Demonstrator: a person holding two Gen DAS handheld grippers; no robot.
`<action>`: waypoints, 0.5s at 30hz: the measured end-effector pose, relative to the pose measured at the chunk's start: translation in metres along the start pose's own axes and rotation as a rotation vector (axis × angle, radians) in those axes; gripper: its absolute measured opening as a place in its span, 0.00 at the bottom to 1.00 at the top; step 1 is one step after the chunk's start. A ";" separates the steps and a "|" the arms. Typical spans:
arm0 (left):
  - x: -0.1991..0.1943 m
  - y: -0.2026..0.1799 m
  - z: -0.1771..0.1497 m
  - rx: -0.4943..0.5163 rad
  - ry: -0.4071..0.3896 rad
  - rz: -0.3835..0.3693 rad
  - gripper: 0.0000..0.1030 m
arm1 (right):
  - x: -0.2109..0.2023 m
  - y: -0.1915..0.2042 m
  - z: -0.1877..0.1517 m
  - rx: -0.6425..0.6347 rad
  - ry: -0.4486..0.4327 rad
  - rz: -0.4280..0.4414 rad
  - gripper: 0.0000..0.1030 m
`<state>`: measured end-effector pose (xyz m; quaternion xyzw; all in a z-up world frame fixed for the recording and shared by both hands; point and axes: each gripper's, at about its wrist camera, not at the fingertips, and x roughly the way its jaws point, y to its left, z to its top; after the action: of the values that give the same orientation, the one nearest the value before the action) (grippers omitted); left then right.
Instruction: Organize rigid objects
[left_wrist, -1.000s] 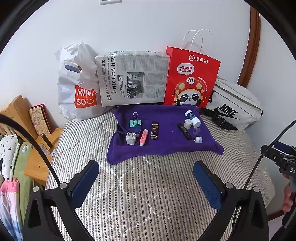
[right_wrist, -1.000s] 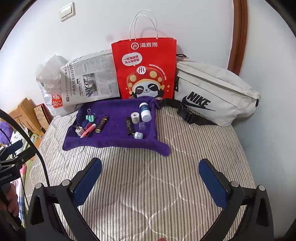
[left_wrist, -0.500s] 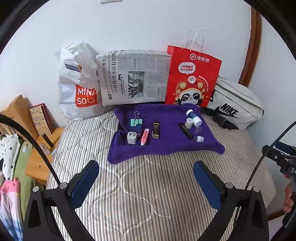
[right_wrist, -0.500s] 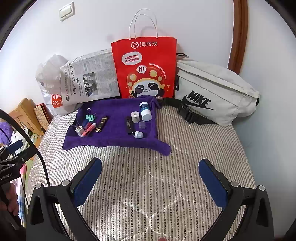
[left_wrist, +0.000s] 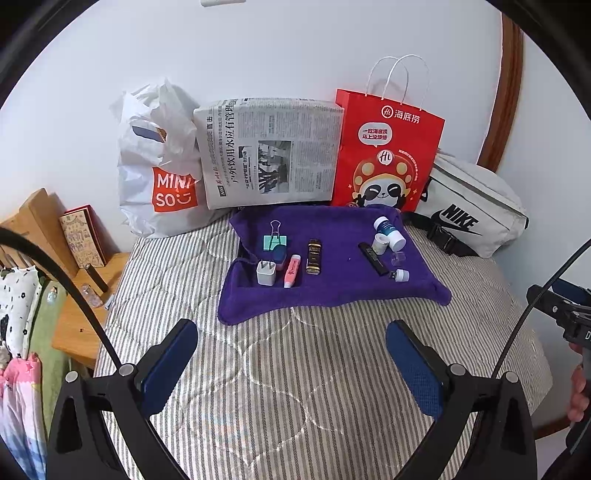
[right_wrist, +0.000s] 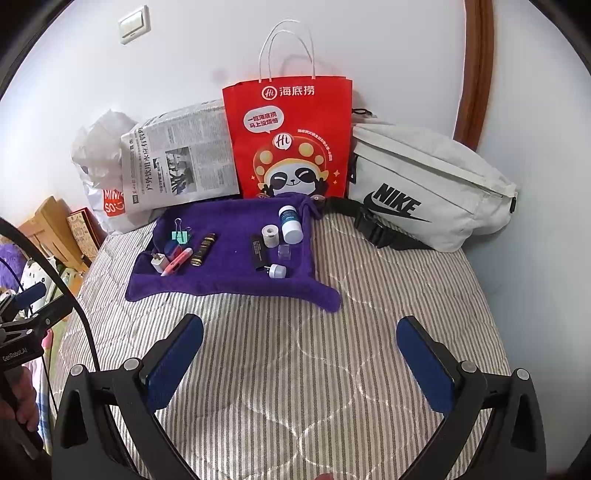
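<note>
The blue-padded left gripper (left_wrist: 290, 363) is held wide open with nothing between its fingers, low in its frame above the striped quilted bedcover (left_wrist: 295, 387); the blue-padded right gripper (right_wrist: 300, 360) is likewise spread wide and empty. Beyond both, in the middle of each frame, a rumpled purple towel (left_wrist: 332, 291) carries the rigid objects, well apart from either gripper. On its left part, five items are counted: one mint binder clip (left_wrist: 274, 242), one small blue case (left_wrist: 279, 254), one white plug charger (left_wrist: 266, 273), one pink highlighter (left_wrist: 291, 270) and one dark brown tube (left_wrist: 314, 256). On its right part, five more: one white bottle with a blue band (left_wrist: 388, 232), one small white roll (left_wrist: 379, 243), one black stick (left_wrist: 373, 258), one clear cap (left_wrist: 397, 257) and one white-tipped plug (left_wrist: 400, 275). Several pieces touch or crowd each other (the charger, case and highlighter especially), so a neighbour could probably be knocked or dragged during a pick. The soft towel may bunch under the fingers, and the bottle, lying on its side, could roll.
</note>
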<state>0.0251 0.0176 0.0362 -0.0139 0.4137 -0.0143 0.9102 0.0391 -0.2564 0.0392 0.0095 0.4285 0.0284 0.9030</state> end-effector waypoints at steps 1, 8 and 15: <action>0.000 0.000 0.000 0.000 0.000 -0.001 1.00 | 0.000 0.000 0.000 -0.002 0.000 0.000 1.00; 0.000 0.000 -0.001 -0.003 0.001 0.004 1.00 | -0.001 0.000 0.000 -0.005 -0.001 -0.002 1.00; 0.001 0.001 0.000 -0.002 0.001 0.002 1.00 | -0.001 0.000 -0.002 -0.003 0.005 -0.001 1.00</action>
<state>0.0254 0.0188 0.0356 -0.0143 0.4141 -0.0131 0.9100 0.0370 -0.2566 0.0386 0.0080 0.4306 0.0287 0.9021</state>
